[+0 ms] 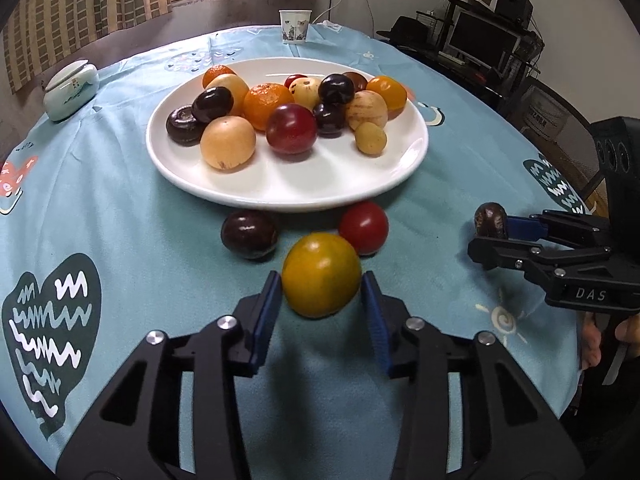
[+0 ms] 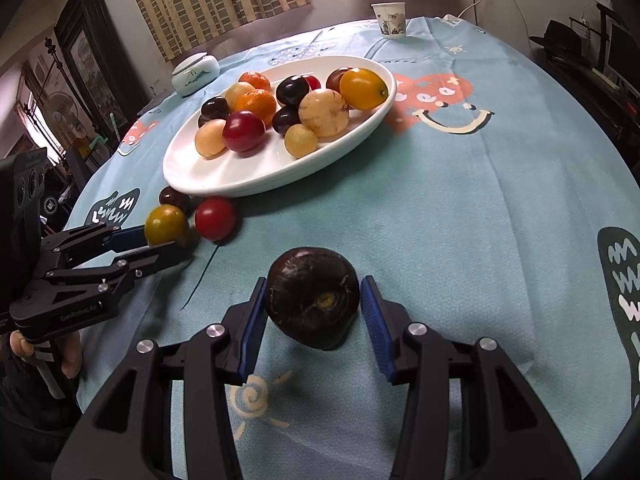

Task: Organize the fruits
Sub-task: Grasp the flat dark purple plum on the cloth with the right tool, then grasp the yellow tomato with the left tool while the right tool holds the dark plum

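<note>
**Both tools straddling fruit, plate loaded**

While the left tool [image 1: 322, 294] sits low over the bench, its blue pads flank a round yellow-orange tomato [image 1: 321, 275]; left pad looks touching, right pad shows a sliver of gap, so spread around it, not clamped. Same tomato shows in the right wrist view [image 2: 166, 225] at the tool tips [image 2: 160, 240].

Right tool [image 2: 314, 314] brackets a dark brown, rough-skinned round fruit [image 2: 313, 297]; gaps on both sides, so released. It rests on the light blue patterned tablecloth [image 2: 460, 208]. From the left wrist view that fruit [image 1: 490, 220] sits between the right tool's tips [image 1: 494, 236].

Round white ceramic plate [image 1: 288, 184] holds a pile of mixed fruit: oranges, dark plums, tan and red ones. Just beside the plate's near rim, on the cloth: glossy red tomato [image 1: 363, 227] touching the yellow-orange one, and a dark purple plum [image 1: 250, 234] near it
</note>
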Demonstrator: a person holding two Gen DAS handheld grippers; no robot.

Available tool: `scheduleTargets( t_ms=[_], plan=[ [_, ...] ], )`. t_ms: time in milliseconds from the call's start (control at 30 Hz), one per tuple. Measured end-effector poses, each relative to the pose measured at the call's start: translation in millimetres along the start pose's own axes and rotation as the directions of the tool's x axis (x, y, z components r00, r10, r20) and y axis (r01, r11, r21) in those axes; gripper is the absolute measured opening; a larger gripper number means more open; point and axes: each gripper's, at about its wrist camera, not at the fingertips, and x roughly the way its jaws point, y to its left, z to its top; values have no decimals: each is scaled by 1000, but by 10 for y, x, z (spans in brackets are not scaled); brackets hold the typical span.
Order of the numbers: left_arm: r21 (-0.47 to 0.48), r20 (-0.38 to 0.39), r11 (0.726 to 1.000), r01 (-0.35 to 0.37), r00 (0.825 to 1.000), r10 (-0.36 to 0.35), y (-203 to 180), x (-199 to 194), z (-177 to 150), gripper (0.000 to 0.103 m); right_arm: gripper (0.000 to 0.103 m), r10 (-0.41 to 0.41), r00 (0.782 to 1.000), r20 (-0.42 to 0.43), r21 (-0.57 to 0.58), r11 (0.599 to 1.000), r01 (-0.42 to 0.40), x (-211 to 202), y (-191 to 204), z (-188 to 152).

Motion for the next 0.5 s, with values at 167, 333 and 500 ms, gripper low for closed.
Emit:
scheduleTargets(
  t_ms=[167, 333, 500],
  plan=[
    [-25, 13, 1000, 6, 1000, -6, 42, 8, 49, 75, 55, -6, 1000, 4, -15, 1000, 6, 24, 51, 3],
    [-23, 0, 1000, 17, 1000, -17, 40, 45, 34, 37, 47, -3, 1000, 2, -20, 1000, 4, 31, 86, 10],
    [-23, 26, 999, 29, 999, -29, 34, -11, 28, 36, 47, -29, 1000, 10, -33, 999, 29, -24, 191, 15]
  ],
)
